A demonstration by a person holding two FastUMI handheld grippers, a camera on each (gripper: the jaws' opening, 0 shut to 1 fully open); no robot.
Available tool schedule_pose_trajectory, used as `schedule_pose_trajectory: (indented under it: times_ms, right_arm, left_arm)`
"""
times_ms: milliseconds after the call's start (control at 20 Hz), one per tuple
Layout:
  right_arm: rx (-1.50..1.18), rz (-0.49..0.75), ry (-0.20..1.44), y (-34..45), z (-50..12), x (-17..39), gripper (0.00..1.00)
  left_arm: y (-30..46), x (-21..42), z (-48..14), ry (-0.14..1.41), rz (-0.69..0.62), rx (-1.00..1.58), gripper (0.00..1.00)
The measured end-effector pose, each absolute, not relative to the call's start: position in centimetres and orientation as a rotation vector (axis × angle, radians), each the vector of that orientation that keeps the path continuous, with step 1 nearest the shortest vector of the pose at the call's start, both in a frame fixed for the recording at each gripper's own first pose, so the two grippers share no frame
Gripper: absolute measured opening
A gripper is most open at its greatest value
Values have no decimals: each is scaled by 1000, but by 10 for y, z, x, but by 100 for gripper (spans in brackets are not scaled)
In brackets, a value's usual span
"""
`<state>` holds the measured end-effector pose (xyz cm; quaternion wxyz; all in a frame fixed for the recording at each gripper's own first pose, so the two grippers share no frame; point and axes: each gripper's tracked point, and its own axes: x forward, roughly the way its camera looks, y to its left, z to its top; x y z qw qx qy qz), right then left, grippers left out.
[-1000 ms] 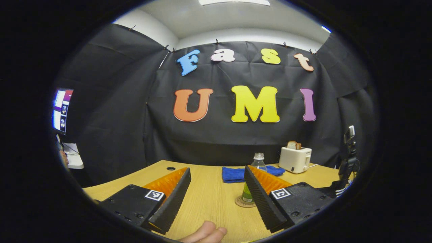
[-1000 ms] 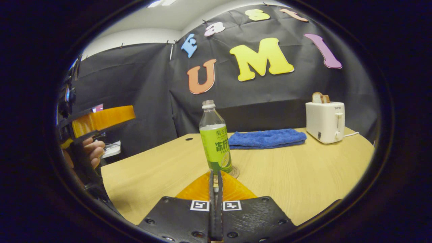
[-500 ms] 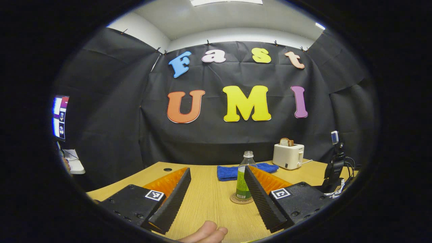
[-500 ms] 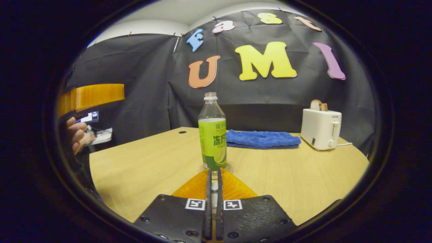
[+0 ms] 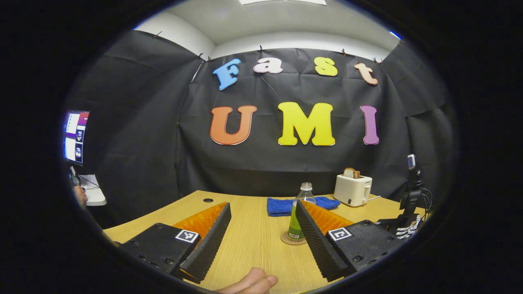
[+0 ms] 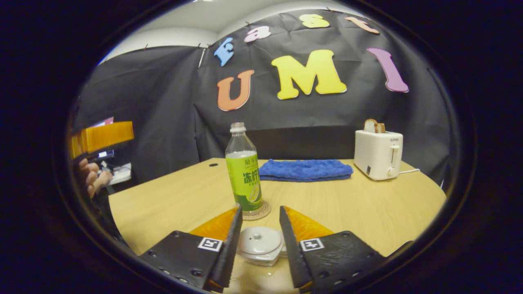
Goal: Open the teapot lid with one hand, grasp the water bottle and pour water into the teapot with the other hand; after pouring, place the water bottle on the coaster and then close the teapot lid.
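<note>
The clear water bottle (image 6: 243, 175) with a green label stands upright on a round coaster (image 6: 263, 210) at mid-table. Just in front of it, a white lid with a small knob (image 6: 258, 241) sits on the glass teapot (image 6: 261, 258). My right gripper (image 6: 260, 210) is open, one finger on each side of the lid and apart from it. My left gripper (image 5: 262, 204) is open with nothing between its fingers, held back above the near table. In the left gripper view its right finger hides part of the bottle (image 5: 305, 192) and the coaster (image 5: 291, 239).
A folded blue towel (image 6: 304, 169) lies behind the bottle. A white toaster (image 6: 378, 153) holding toast stands at the back right. A phone on a dark stand (image 5: 412, 183) is at the table's right edge. A hand (image 6: 92, 175) holds the other gripper at left.
My right gripper's fingers have gone from pressed together to spread apart, and the white lid now shows between them on the teapot. The left gripper has only drifted slightly.
</note>
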<state>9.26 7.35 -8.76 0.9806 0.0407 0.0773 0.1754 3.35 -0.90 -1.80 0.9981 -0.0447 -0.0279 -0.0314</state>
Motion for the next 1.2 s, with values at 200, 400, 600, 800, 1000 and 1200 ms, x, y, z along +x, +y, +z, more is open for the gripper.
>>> schedule_pose_trajectory:
  times_ms: [200, 400, 600, 800, 1000, 1200]
  right_arm:
    - [178, 288, 57, 28, -38, 74, 98]
    - [177, 167, 1, -31, 3, 44, 96]
    - [50, 20, 7, -82, 26, 5, 91]
    - [-1, -41, -53, -112, 52, -28, 95]
    - [65, -101, -27, -128, 44, -31, 95]
    - [49, -39, -21, -107, 36, -24, 95]
  left_arm:
    - [-11, 29, -20, -33, -49, -84, 99]
    - [-15, 17, -15, -33, -47, -16, 99]
    - [-22, 1, -13, -18, -52, 0, 99]
    - [-26, -14, -9, -9, -64, 27, 99]
    - [-28, -16, -6, -14, -69, 32, 99]
    - [-31, -16, -1, -39, -68, 51, 99]
